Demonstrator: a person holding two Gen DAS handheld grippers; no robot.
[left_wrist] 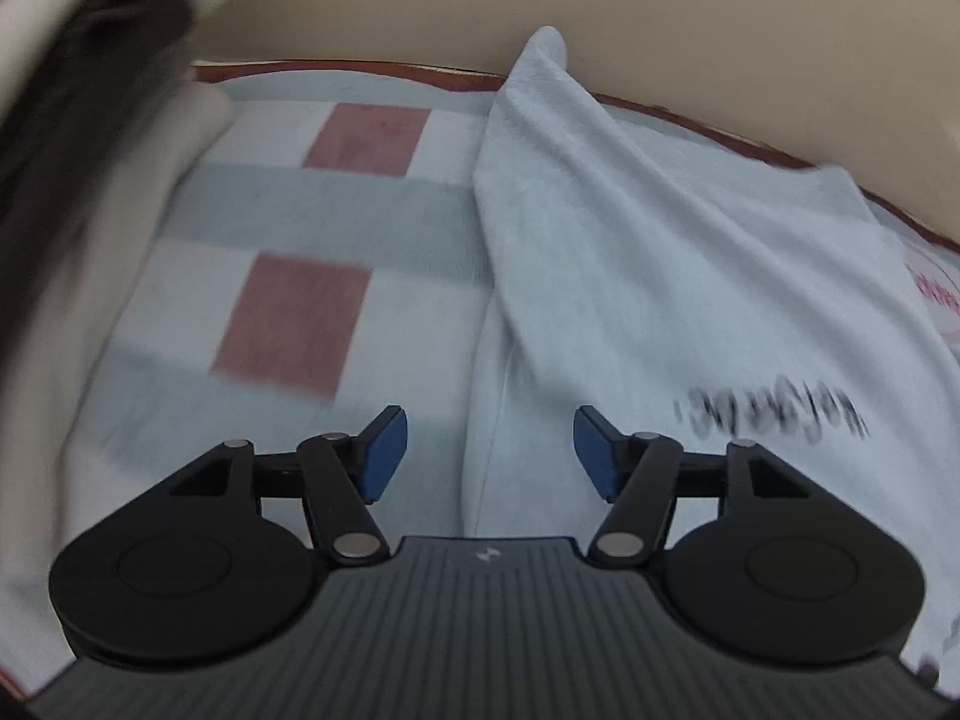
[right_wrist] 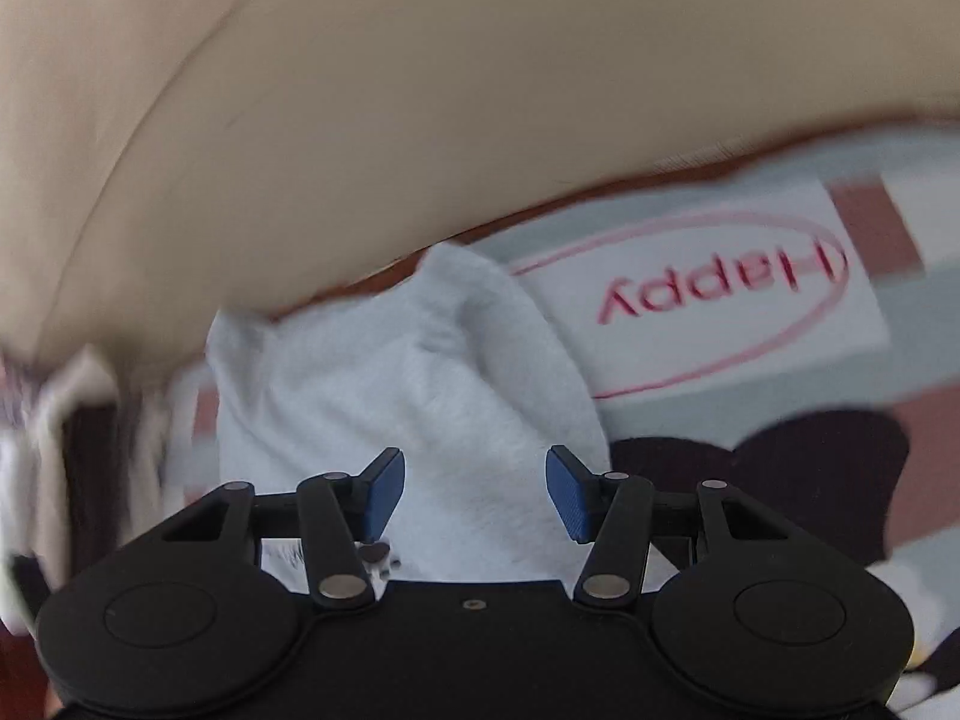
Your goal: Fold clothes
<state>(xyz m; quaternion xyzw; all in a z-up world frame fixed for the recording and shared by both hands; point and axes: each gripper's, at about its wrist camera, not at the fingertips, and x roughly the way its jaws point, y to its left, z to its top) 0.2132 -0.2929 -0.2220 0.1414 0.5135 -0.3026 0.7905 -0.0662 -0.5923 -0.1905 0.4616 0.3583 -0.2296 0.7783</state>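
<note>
A pale blue garment [left_wrist: 630, 276] with dark printed letters [left_wrist: 774, 414] lies rumpled on a patterned bed sheet [left_wrist: 288, 228], one fold ridged up toward the far edge. My left gripper [left_wrist: 489, 450] is open and empty, just above the garment's left edge. The garment also shows in the right wrist view [right_wrist: 408, 408], bunched with a raised fold. My right gripper [right_wrist: 474, 492] is open and empty over it, with cloth seen between the fingers.
The sheet has red and grey-green blocks and a "Happy" oval print [right_wrist: 720, 288]. A cream wall [right_wrist: 420, 90] rises behind the bed's brown edge [left_wrist: 360, 66]. A blurred white and dark cloth pile [left_wrist: 78, 120] sits left. A dark shape [right_wrist: 780, 480] is printed on the sheet at right.
</note>
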